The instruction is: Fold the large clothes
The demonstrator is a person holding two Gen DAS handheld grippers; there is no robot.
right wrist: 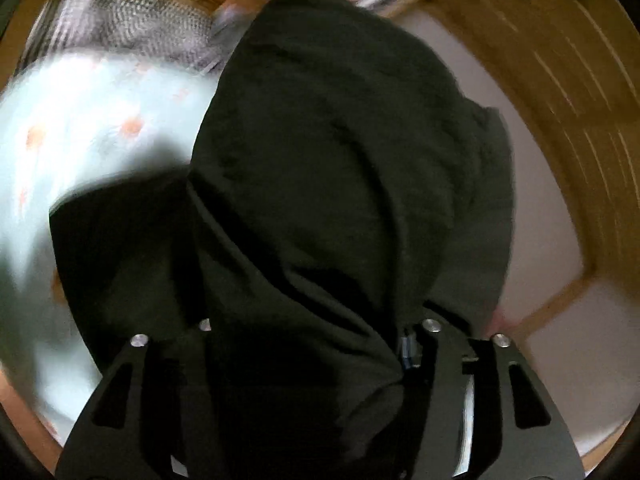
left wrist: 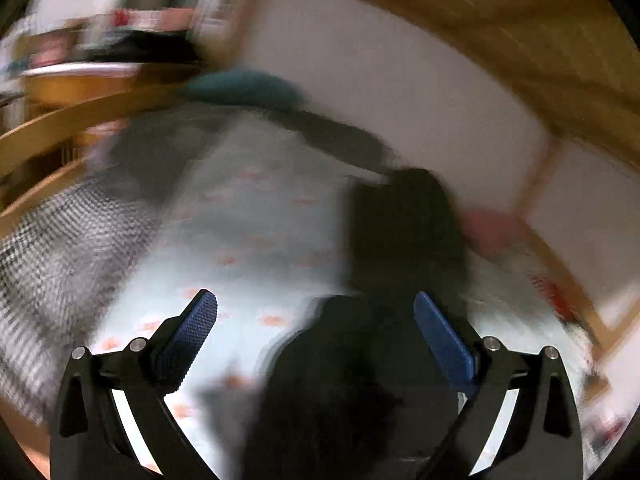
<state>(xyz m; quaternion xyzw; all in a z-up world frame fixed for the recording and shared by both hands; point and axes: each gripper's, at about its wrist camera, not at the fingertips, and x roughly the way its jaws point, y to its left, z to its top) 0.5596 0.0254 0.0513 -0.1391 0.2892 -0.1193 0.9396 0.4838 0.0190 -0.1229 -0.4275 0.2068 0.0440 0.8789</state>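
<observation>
A large dark green-black garment [right wrist: 340, 152] hangs bunched over my right gripper [right wrist: 312, 344] and fills most of the right wrist view. Its fingers are buried in the cloth, so the jaws appear shut on it. In the left wrist view the same dark garment [left wrist: 400, 240] shows blurred ahead, lifted above the pale blue bedsheet [left wrist: 248, 220]. My left gripper [left wrist: 316, 312] is open, its blue pads [left wrist: 196, 328] wide apart, with dark cloth below and between them but not pinched.
A black-and-white checked blanket [left wrist: 60, 248] lies at the bed's left side, also in the right wrist view [right wrist: 132, 24]. A teal cushion [left wrist: 244, 88] sits at the far end. A wooden bed frame [left wrist: 60, 120] and white wall [left wrist: 400, 92] surround the bed. Both views are motion-blurred.
</observation>
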